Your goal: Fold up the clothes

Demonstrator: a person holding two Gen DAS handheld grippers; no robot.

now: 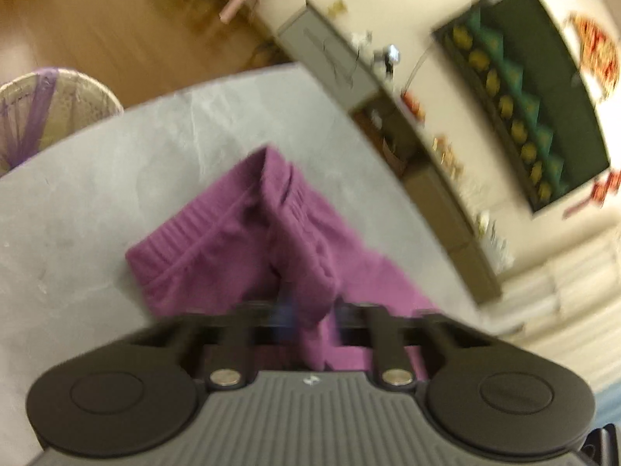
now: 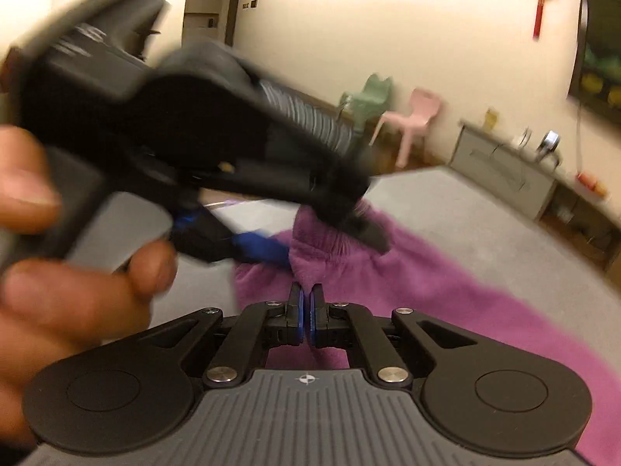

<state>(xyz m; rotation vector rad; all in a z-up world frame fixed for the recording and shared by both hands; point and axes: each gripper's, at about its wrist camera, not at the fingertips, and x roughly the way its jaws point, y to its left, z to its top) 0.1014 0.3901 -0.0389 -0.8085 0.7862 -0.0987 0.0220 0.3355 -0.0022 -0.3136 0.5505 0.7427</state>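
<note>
Right gripper [image 2: 306, 306] nearest the lens, blue pads nearly shut with only a thin slit between them; nothing visibly clamped, purple fabric lying just past the tips. Left gripper [image 1: 306, 310] low in its own view, fingers spread wide, a fold of the purple knit garment [image 1: 248, 233] bunched between and over them; heavy blur, so cannot tell whether cloth is pinched or merely draped.

Garment on grey table [image 1: 97, 186], long axis running diagonally away from the left camera toward upper left, ribbed hem at the far-left end. In right wrist view, same garment [image 2: 446, 295] stretching from centre toward lower right, gathered ribbed band raised near the left gripper's [image 2: 361, 225] black tips. Soft knit, partly doubled over, creased down the middle.

Left hand [image 2: 58, 272] wrapped round its tool body, thumb and fingers at frame left, tool angled down and rightward onto the cloth.

Wicker basket [image 1: 50, 112] beyond table edge. Pink chair [image 2: 411, 120] by wall.
</note>
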